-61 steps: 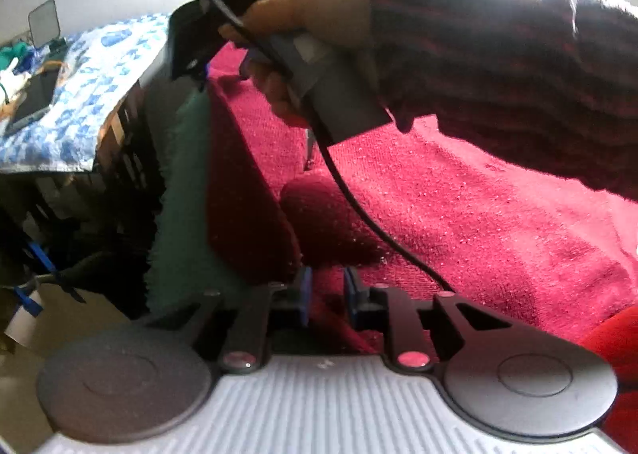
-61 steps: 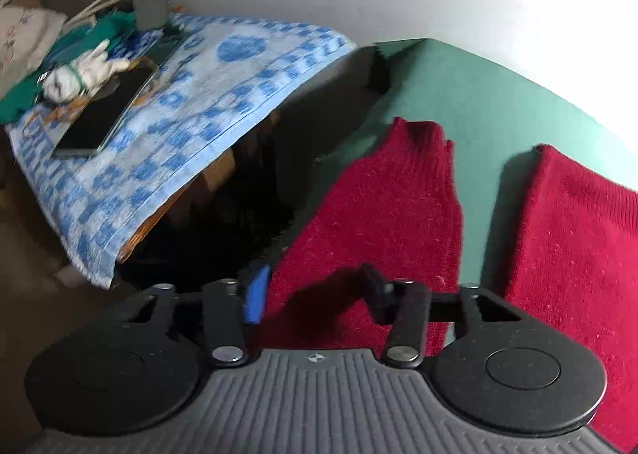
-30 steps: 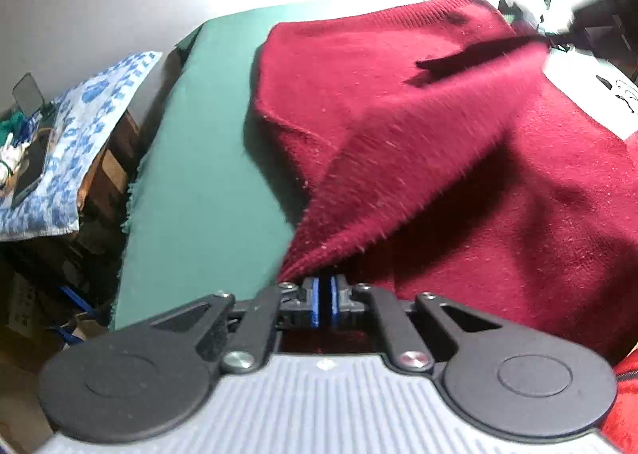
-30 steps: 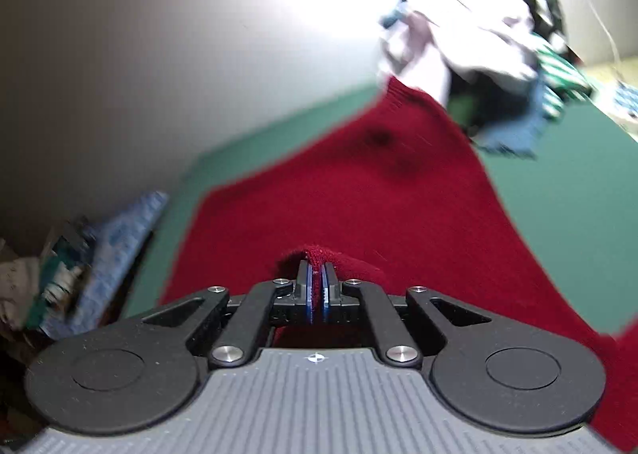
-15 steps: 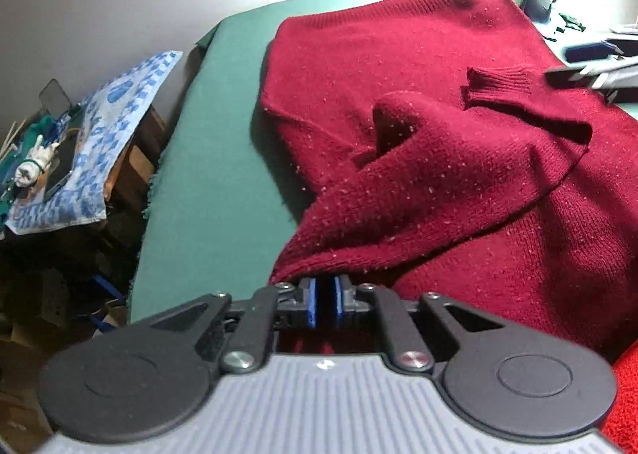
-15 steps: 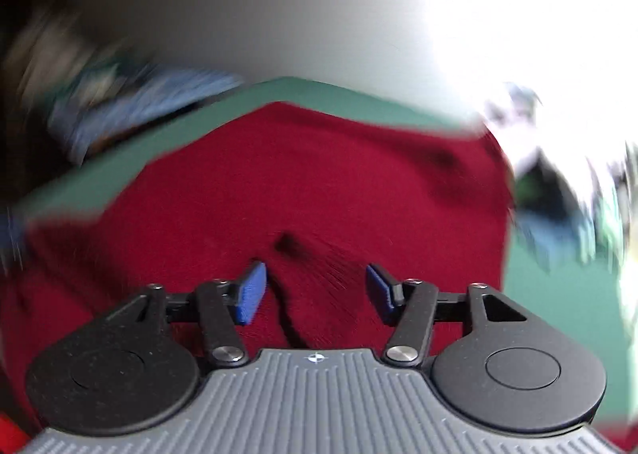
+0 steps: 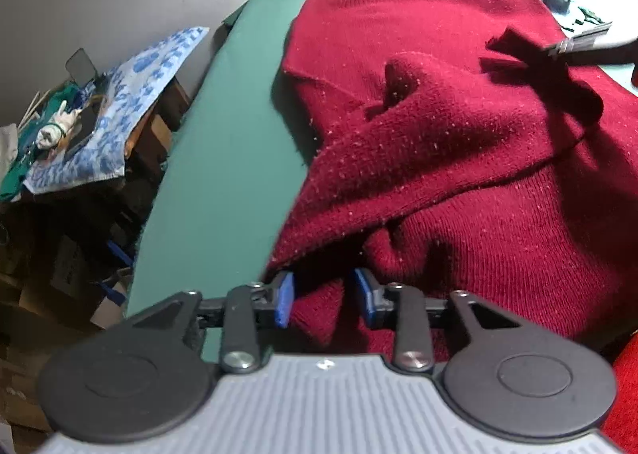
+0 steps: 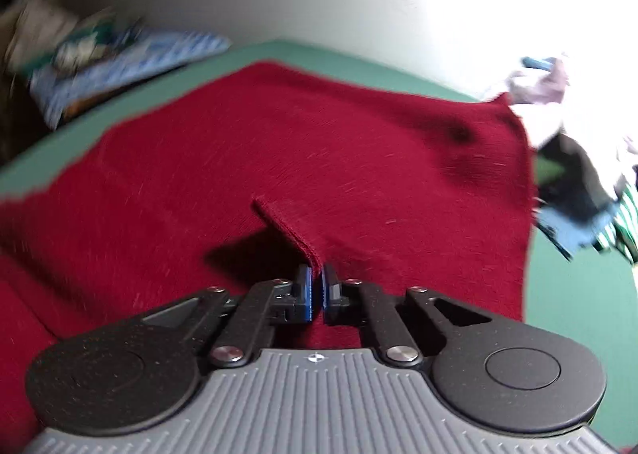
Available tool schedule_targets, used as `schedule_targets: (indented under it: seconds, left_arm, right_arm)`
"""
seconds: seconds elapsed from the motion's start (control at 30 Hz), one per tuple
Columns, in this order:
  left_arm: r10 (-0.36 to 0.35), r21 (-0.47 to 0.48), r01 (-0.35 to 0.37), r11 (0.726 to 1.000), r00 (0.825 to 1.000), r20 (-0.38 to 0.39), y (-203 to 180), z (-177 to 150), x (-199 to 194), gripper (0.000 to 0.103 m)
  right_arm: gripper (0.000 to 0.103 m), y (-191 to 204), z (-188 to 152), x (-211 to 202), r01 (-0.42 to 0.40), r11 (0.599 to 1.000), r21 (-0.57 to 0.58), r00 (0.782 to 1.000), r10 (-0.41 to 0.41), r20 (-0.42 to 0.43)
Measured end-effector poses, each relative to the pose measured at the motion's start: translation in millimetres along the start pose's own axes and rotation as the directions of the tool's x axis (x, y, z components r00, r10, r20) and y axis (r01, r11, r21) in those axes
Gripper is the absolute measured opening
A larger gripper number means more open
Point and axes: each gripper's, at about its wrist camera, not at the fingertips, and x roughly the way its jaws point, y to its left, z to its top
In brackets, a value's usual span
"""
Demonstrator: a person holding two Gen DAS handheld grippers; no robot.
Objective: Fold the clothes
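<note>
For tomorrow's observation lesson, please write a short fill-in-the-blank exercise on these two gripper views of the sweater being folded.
1. The sweater is dark ____ in colour.
2. The sweater lies on a ____ table cover.
3. The left gripper has its jaws ____.
4. The right gripper is shut on the sweater's ribbed ____.

Missing words: red; green; open; cuff

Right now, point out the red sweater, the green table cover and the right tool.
red sweater (image 7: 458, 143), left wrist view, folded sleeve.
green table cover (image 7: 223, 175), left wrist view, bare stretch.
right tool (image 8: 318, 286), right wrist view, between fingertips.
</note>
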Motion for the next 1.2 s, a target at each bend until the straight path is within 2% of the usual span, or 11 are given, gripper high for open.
schedule_targets:
  seconds: [0.13,0.3,0.37,0.43,0.5,0.6,0.77,0.87,0.93,1.03,1.2]
  left_arm:
    - [-0.007,0.027,0.007,1.0,1.0,0.015,4.3,-0.4,3.0,0.052]
    - [-0.008,0.094,0.007,0.996,1.0,0.015,5.4,1.3,-2.0,0.052]
    - [-0.012,0.117,0.01,0.993,1.0,0.021,6.5,-0.6,-8.6,0.058]
    - [-0.017,0.14,0.013,0.99,1.0,0.026,7.6,-2.5,-15.3,0.067]
    - [-0.017,0.154,0.012,0.988,0.999,0.031,9.5,-4.4,-20.5,0.068]
    - [-0.007,0.127,0.002,0.992,0.999,0.034,12.7,-5.1,-18.5,0.068]
    - [-0.011,0.176,0.003,0.984,0.999,0.041,-15.8,-6.3,-8.9,0.063]
    - [-0.009,0.184,0.001,0.983,0.999,0.042,-25.1,-5.2,-3.5,0.044]
    - [-0.017,0.171,0.009,0.985,0.999,0.042,-23.9,-3.1,-2.1,0.018]
    - [-0.005,0.178,-0.006,0.984,0.998,0.061,-19.5,0.0,-7.8,0.017]
    - [0.009,0.215,-0.031,0.976,0.995,0.101,-17.5,5.7,-20.8,0.016]
  right_arm:
    - [0.003,-38.6,-1.2,-33.9,-0.041,0.972,0.233,0.996,0.021,0.089]
    - [0.003,-93.2,-2.3,-84.5,-0.145,0.854,0.499,0.973,0.031,0.229]
    - [0.003,-107.5,-4.2,-102.8,-0.181,0.813,0.554,0.958,0.02,0.285]
    - [0.003,-118.0,-4.1,-119.7,-0.206,0.784,0.585,0.944,0.001,0.33]
    - [0.003,-128.9,-4.3,-135.9,-0.229,0.756,0.613,0.928,-0.02,0.371]
    - [0.003,-141.9,-6.4,-147.7,-0.246,0.733,0.634,0.918,-0.033,0.395]
    - [0.004,-150.1,-11.0,-155.9,-0.24,0.725,0.646,0.918,-0.047,0.393]
    - [0.003,-150.4,-11.7,-161.1,-0.209,0.747,0.632,0.917,-0.074,0.391]
    - [0.003,-149.0,-11.7,-168.9,-0.157,0.777,0.609,0.916,-0.116,0.384]
    - [0.003,-151.0,-15.3,-185.2,-0.093,0.808,0.581,0.91,-0.168,0.379]
    - [0.003,-165.7,-34.1,-211.9,-0.049,0.806,0.591,0.907,-0.212,0.364]
